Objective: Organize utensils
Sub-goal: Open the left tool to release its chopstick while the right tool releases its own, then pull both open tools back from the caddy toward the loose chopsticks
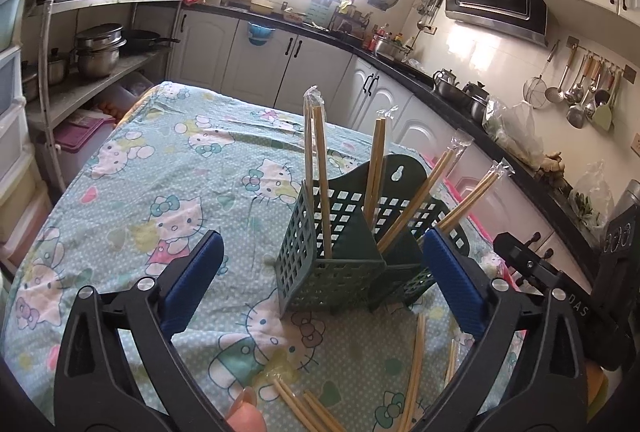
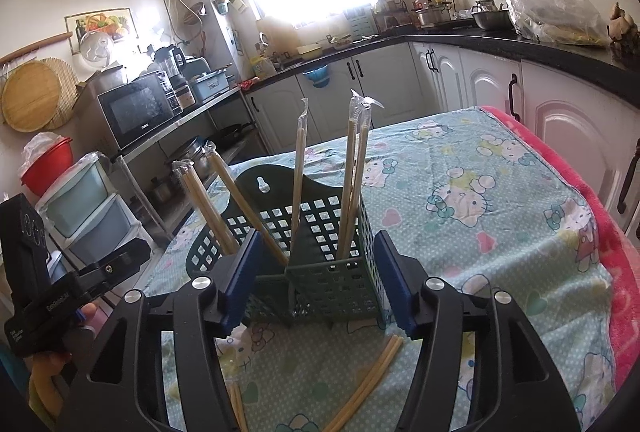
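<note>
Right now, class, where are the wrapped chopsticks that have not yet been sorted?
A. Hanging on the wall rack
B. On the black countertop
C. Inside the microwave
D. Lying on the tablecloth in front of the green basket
D: several wrapped chopsticks lie flat on the tablecloth in front of the green basket, while others already stand in it.

Left gripper (image 1: 320, 276): jaws stand wide apart, nothing pressed between the blue pads; it points forward and somewhat downward. Black arms frame the lower corners of its view. A fingertip (image 1: 246, 414) of the person shows at the near bottom edge.

Right gripper (image 2: 316, 280): jaws parted, narrower than the left pair, pads gripping nothing; same forward, downward-tilted pose. In the right wrist view the left gripper's body appears at the near left, with the left hand (image 2: 60, 356) wrapped round its handle.
</note>
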### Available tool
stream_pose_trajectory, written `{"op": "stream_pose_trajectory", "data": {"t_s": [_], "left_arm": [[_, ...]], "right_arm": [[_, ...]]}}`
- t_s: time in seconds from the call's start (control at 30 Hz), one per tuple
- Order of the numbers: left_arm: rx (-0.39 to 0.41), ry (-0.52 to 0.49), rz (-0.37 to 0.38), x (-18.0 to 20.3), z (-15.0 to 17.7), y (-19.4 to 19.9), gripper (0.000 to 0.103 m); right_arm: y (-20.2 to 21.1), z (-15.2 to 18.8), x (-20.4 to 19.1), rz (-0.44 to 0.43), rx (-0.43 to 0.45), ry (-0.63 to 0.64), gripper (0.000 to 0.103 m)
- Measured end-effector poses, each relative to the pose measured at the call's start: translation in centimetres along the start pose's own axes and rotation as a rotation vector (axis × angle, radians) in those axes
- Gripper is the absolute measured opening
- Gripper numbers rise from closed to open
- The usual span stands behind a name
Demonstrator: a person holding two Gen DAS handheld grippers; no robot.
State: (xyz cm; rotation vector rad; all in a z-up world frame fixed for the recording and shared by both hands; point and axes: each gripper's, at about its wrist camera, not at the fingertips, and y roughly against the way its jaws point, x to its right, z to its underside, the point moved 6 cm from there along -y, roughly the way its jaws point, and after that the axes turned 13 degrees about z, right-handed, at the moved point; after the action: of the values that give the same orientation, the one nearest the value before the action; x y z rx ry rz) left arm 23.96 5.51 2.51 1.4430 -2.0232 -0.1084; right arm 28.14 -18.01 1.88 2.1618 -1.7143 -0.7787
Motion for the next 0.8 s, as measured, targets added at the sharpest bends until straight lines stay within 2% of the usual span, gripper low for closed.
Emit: {"op": "stream_pose_trajectory", "data": {"t_s": [0.8], "left_arm": [[-0.053, 0.042, -0.016, -0.4, 3.4, 0.7, 0.092]], "right_arm": [[2.1, 2.3, 1.5, 0.014, -0.043, 0.027, 0.061]]}}
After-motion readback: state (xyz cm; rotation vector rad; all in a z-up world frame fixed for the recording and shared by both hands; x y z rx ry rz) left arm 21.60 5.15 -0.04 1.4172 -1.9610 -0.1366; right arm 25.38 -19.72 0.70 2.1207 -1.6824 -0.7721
